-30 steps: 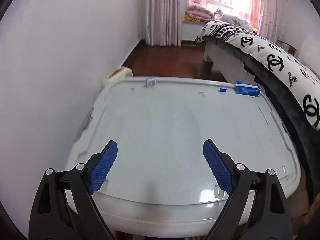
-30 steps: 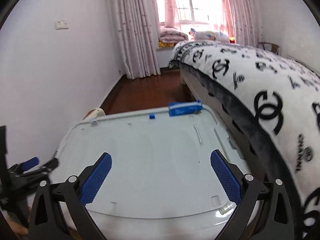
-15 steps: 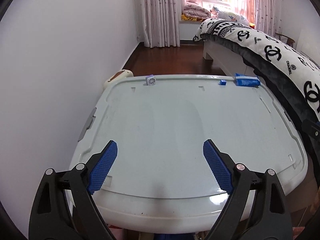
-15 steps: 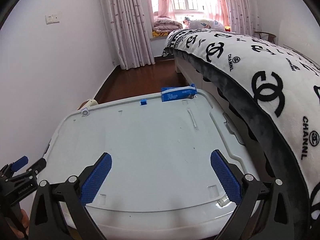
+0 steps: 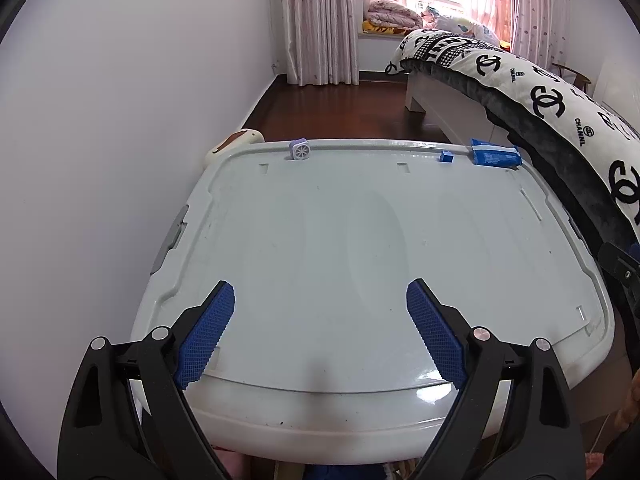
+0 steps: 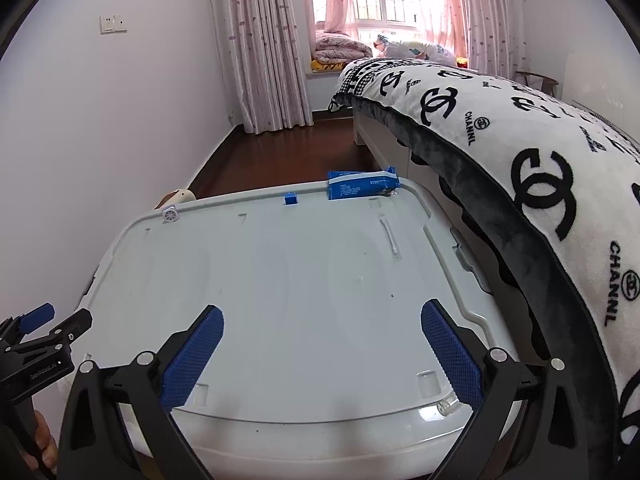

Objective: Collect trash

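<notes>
Three small pieces of trash are lying along the far rim of a pale storage-box lid (image 5: 360, 248).
A glossy blue wrapper (image 6: 362, 187) is sitting flat at the far right corner beside the bed (image 6: 540, 152); a tiny blue block (image 6: 291, 198) is resting just left of it, and a lilac square piece with a spoked wheel face (image 5: 299, 149) is standing toward the far left. Both the left gripper (image 5: 320, 334) and the right gripper (image 6: 320, 354) are hanging spread wide, holding nothing, their ribbed blue pads (image 6: 192, 356) above the smooth plastic's near edge.
</notes>
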Demonstrator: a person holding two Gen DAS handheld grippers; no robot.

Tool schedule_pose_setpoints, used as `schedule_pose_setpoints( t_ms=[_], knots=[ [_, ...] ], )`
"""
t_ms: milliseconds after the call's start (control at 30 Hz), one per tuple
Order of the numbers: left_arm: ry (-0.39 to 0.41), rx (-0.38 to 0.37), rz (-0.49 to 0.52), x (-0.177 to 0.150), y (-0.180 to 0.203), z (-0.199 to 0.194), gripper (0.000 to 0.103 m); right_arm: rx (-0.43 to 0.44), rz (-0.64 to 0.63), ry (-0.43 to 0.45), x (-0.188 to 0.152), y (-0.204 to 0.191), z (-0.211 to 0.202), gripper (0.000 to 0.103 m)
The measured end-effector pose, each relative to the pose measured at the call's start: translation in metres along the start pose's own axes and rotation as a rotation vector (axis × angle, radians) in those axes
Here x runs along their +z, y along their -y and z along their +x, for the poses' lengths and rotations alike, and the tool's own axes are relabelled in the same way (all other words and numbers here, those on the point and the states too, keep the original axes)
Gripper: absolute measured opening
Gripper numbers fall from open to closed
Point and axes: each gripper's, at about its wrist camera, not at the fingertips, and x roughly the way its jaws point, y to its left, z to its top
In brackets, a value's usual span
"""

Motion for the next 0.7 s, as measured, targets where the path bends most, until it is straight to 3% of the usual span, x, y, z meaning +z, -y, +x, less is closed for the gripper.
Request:
schedule_pose_setpoints(
  t_ms=[700],
  knots=[
    [-0.035, 0.013, 0.002, -0.0025, 0.001, 0.0075, 0.086, -0.001, -0.016, -0.016, -0.0032, -0.0047, 0.0048, 0.098]
  ],
)
